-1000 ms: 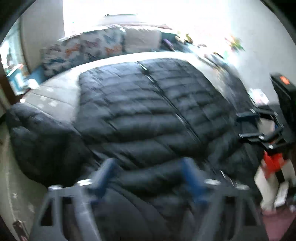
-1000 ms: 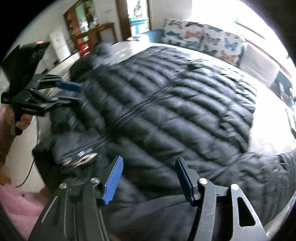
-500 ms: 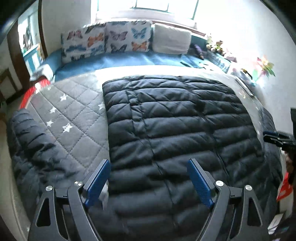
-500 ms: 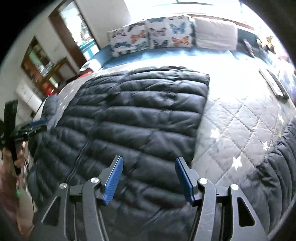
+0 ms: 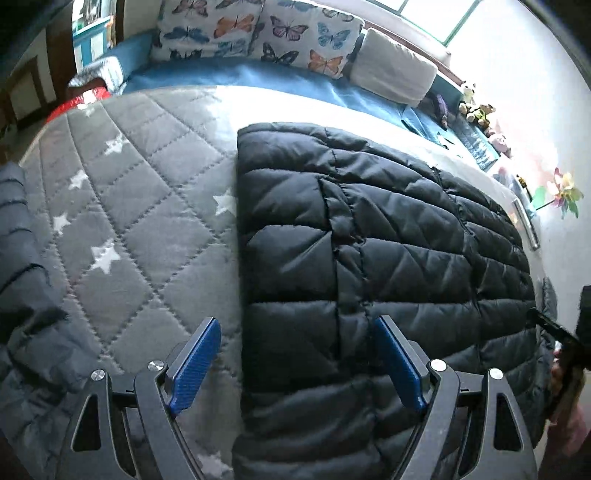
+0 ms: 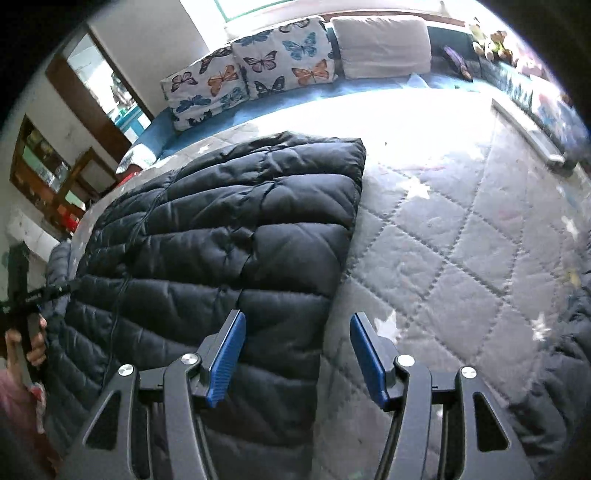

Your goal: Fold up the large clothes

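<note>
- We see a dark quilted jacket (image 5: 369,258) lying flat on a bed covered by a grey bedspread (image 5: 140,206) stitched in diamonds with white stars.
- In the left wrist view the jacket fills the field from 12 o'clock round to 5 o'clock, its straight edge running down the middle of the picture; bare bedspread lies from 8 to 11 o'clock.
- Our left gripper (image 5: 295,363) hangs above that edge with its jaws spread wide and nothing clamped: one blue pad (image 5: 195,365) is over the bedspread, the other over the jacket.
- In the right wrist view the jacket (image 6: 229,236) lies from 7 to 12 o'clock, and bedspread (image 6: 461,229) runs from 1 to 5 o'clock.
- Our right gripper (image 6: 297,358) is released too, jaws apart over the jacket's other long edge, one pad (image 6: 225,362) above the jacket and one above the bedspread; we cannot tell whether either pad touches the cloth.
- A dark puffy sleeve or garment (image 5: 26,295) bunches at 8 o'clock in the left view.
- Butterfly cushions (image 5: 258,33) and a plain white cushion (image 5: 395,70) sit at 12 o'clock, on a blue sheet (image 5: 258,79).
- Small stuffed toys (image 5: 476,107) and a pinwheel (image 5: 565,192) show at 2 o'clock.
</note>
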`<action>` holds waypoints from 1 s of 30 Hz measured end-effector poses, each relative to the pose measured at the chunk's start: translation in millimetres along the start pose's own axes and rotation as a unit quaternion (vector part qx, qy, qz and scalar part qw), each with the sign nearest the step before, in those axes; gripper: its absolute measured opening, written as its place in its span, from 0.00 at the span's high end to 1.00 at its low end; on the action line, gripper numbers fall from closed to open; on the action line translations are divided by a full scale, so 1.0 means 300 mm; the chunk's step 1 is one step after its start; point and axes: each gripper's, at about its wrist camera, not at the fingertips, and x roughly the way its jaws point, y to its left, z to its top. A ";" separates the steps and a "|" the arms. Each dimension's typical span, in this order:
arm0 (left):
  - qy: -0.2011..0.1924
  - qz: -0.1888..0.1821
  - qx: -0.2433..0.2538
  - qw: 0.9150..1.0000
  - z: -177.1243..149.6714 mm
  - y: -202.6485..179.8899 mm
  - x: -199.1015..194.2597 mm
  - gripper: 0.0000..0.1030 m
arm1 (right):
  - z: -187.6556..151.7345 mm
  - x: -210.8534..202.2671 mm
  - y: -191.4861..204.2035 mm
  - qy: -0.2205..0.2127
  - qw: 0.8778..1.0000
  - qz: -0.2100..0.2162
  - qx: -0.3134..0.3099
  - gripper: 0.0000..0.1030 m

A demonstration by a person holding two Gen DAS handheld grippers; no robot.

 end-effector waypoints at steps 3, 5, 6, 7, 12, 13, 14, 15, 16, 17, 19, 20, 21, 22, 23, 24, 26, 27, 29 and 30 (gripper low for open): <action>-0.007 -0.008 -0.005 1.000 0.008 -0.006 0.009 0.23 | 0.006 0.025 0.002 0.000 1.000 0.013 0.007 0.38; -0.009 -0.017 -0.003 1.000 0.013 -0.014 0.010 0.33 | 0.010 0.028 0.014 0.000 1.000 0.012 -0.004 0.38; -0.012 -0.015 -0.005 1.000 0.015 -0.012 0.014 0.38 | 0.013 0.030 0.023 0.002 1.000 0.008 -0.011 0.42; -0.016 -0.012 -0.007 1.000 0.018 -0.010 0.017 0.45 | 0.016 0.031 0.032 0.004 1.000 0.008 -0.019 0.48; -0.052 0.006 0.000 0.999 0.003 -0.027 -0.017 0.74 | 0.026 0.011 0.090 -0.009 0.997 -0.038 -0.062 0.77; -0.068 0.017 0.000 0.998 -0.003 -0.037 -0.036 0.77 | 0.035 0.000 0.117 -0.016 0.996 -0.052 -0.077 0.82; -0.080 0.019 -0.001 0.997 -0.005 -0.043 -0.053 0.78 | 0.042 -0.013 0.135 -0.024 0.994 -0.060 -0.086 0.83; -0.101 0.016 -0.006 0.995 -0.003 -0.049 -0.083 0.79 | 0.058 -0.041 0.159 -0.042 0.993 -0.061 -0.096 0.84; -0.111 0.012 -0.008 0.994 -0.004 -0.050 -0.103 0.79 | 0.072 -0.064 0.169 -0.056 0.992 -0.059 -0.099 0.85; -0.126 0.007 -0.010 0.992 -0.002 -0.054 -0.127 0.79 | 0.093 -0.092 0.183 -0.073 0.991 -0.053 -0.098 0.85; -0.148 0.009 -0.007 0.989 0.000 -0.065 -0.157 0.79 | 0.130 -0.128 0.206 -0.097 0.989 -0.043 -0.098 0.85; -0.154 0.017 -0.001 0.988 -0.001 -0.070 -0.161 0.79 | 0.145 -0.129 0.218 -0.104 0.988 -0.047 -0.104 0.85; -0.155 0.034 0.006 0.987 -0.001 -0.073 -0.150 0.79 | 0.148 -0.117 0.225 -0.105 0.987 -0.056 -0.108 0.85; -0.144 0.054 0.009 0.988 -0.002 -0.068 -0.122 0.78 | 0.153 -0.084 0.231 -0.095 0.986 -0.069 -0.117 0.85; -0.133 0.062 0.007 0.989 -0.002 -0.062 -0.103 0.78 | 0.152 -0.049 0.230 -0.078 0.986 -0.077 -0.122 0.84; -0.113 0.065 -0.002 0.991 -0.004 -0.044 -0.065 0.76 | 0.146 -0.010 0.219 -0.060 0.987 -0.084 -0.121 0.82; -0.086 0.066 -0.015 0.994 -0.012 -0.013 -0.017 0.66 | 0.130 0.043 0.187 -0.031 0.988 -0.100 -0.114 0.76; -0.080 0.054 -0.032 0.995 -0.019 0.005 -0.010 0.65 | 0.124 0.043 0.168 -0.027 0.990 -0.094 -0.104 0.76; -0.083 0.042 -0.039 0.995 -0.026 0.018 -0.027 0.65 | 0.119 0.005 0.143 -0.022 0.994 -0.068 -0.082 0.73; -0.086 0.046 -0.032 0.995 -0.036 0.003 -0.049 0.65 | 0.115 -0.028 0.138 -0.019 0.995 -0.061 -0.076 0.73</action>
